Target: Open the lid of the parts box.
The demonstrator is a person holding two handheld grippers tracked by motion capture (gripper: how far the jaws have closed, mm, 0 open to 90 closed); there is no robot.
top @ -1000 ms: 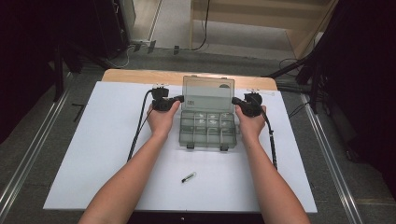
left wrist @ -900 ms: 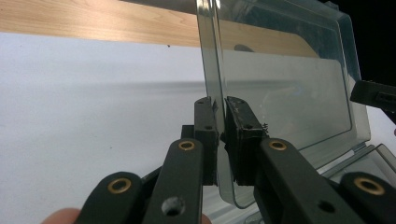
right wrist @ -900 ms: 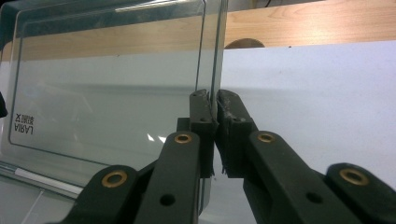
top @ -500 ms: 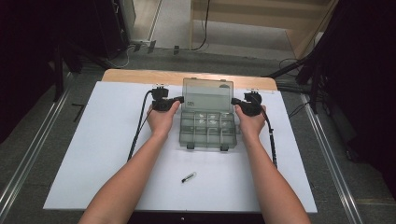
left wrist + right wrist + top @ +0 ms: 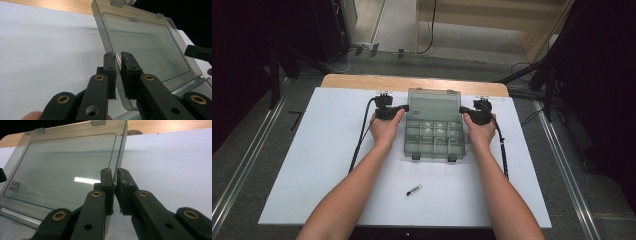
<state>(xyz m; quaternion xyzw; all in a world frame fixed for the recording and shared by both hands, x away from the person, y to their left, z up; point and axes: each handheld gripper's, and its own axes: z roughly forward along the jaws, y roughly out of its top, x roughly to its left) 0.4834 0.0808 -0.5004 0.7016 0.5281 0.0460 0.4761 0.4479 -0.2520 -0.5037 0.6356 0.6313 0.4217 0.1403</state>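
Observation:
A smoky clear compartment box (image 5: 434,142) lies on the white board, its lid (image 5: 434,104) raised at the far side. My left gripper (image 5: 404,107) is shut on the lid's left edge, and the left gripper view shows that edge (image 5: 117,75) pinched between its jaws, my left gripper (image 5: 117,53) pointing along it. My right gripper (image 5: 462,110) is shut on the lid's right edge; in the right gripper view the lid (image 5: 67,165) rim runs between the jaws of my right gripper (image 5: 113,171). Some compartments hold small pale parts.
A small dark stick-like item (image 5: 413,190) lies on the white board (image 5: 312,150) in front of the box. The wooden table edge (image 5: 412,82) runs behind the board. Cables (image 5: 362,135) trail from both grippers along the forearms. Metal rails flank the table.

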